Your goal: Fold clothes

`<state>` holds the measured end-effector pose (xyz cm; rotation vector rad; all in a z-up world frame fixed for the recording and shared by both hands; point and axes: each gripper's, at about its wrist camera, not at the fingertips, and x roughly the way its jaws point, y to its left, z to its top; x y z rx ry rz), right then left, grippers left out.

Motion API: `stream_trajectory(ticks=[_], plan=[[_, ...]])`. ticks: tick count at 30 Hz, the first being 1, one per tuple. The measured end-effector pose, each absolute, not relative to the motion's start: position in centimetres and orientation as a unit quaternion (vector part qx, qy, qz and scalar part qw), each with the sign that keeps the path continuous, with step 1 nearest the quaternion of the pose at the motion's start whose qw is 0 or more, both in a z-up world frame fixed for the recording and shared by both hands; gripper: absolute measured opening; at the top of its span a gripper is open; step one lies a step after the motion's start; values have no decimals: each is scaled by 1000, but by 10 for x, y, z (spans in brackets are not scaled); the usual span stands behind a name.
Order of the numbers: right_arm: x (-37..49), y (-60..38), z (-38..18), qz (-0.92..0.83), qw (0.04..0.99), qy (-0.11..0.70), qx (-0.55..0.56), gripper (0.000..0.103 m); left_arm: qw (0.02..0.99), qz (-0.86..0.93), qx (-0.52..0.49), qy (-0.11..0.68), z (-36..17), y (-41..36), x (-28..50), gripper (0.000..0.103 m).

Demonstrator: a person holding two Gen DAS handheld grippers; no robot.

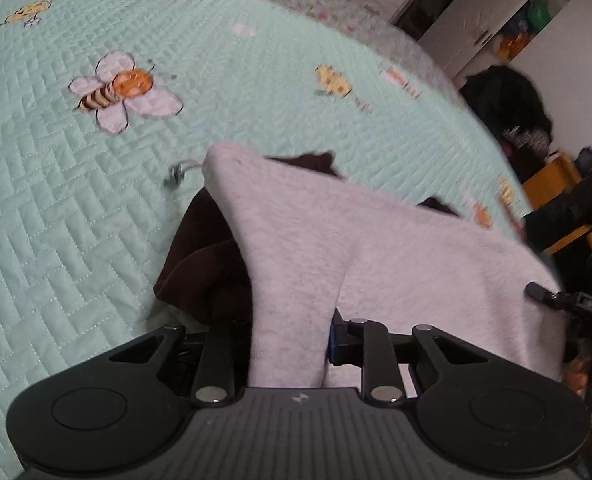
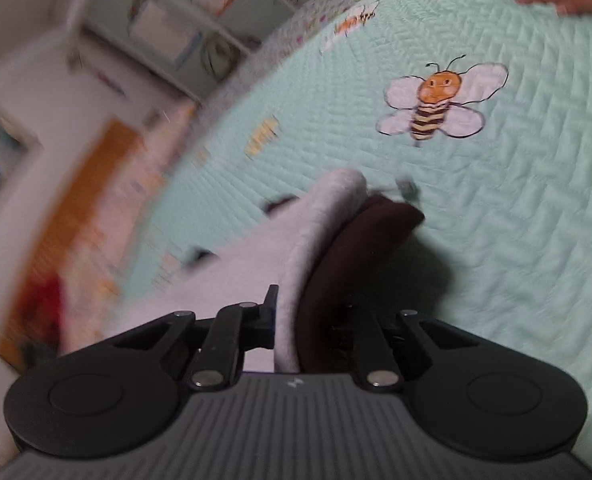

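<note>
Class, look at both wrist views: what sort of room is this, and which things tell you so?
Most likely a child's bedroom. The garment hangs over a mint quilted bedspread printed with cartoon bees, and white shelving stands beside the bed.

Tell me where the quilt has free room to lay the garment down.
Free: the quilt between the big bee and the garment, left of it. In the right view, the quilt right of the garment. Crowded: the bed's right edge, by the right tongs.
</note>
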<state>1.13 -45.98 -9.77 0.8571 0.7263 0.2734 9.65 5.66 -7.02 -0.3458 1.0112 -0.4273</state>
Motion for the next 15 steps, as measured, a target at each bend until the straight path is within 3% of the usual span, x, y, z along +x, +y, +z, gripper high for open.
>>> stream_trajectory(ticks=[9, 15], plan=[[14, -413, -39, 164, 824, 300, 452, 16, 843, -248, -219, 423, -30, 66, 71, 25], [36, -369, 16, 203, 820, 293, 448, 15, 858, -235, -268, 369, -4, 131, 60, 25]])
